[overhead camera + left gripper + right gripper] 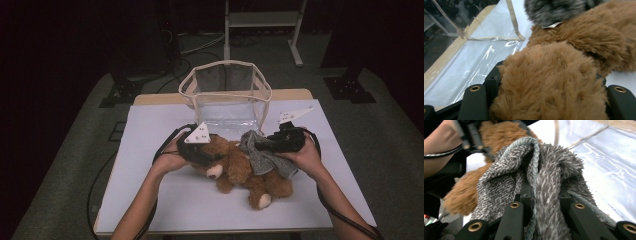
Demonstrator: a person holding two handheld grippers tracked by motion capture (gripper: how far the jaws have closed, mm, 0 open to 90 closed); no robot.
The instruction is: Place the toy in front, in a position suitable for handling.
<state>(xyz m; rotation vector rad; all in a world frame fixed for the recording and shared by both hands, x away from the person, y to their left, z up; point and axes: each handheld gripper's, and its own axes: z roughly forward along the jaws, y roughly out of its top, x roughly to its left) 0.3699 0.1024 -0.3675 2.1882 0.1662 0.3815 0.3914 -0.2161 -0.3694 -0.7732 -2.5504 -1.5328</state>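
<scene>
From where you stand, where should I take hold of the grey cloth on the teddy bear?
Probably the bunched fold of the grey cloth that stands up, coming from the right: the right gripper already pinches that ridge there, clear of the teddy bear, whose head end sits in the left gripper.

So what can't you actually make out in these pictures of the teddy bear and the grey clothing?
- High view: the teddy bear's face is hidden under the left gripper and hand.
- Left gripper view: brown fur between the jaws covers the pads, so which part of the bear is clamped is unclear.
- Right gripper view: the grey garment bunches over the right gripper; its shape cannot be told.
- High view: the clear bag's inside is glare; contents unclear.
</scene>
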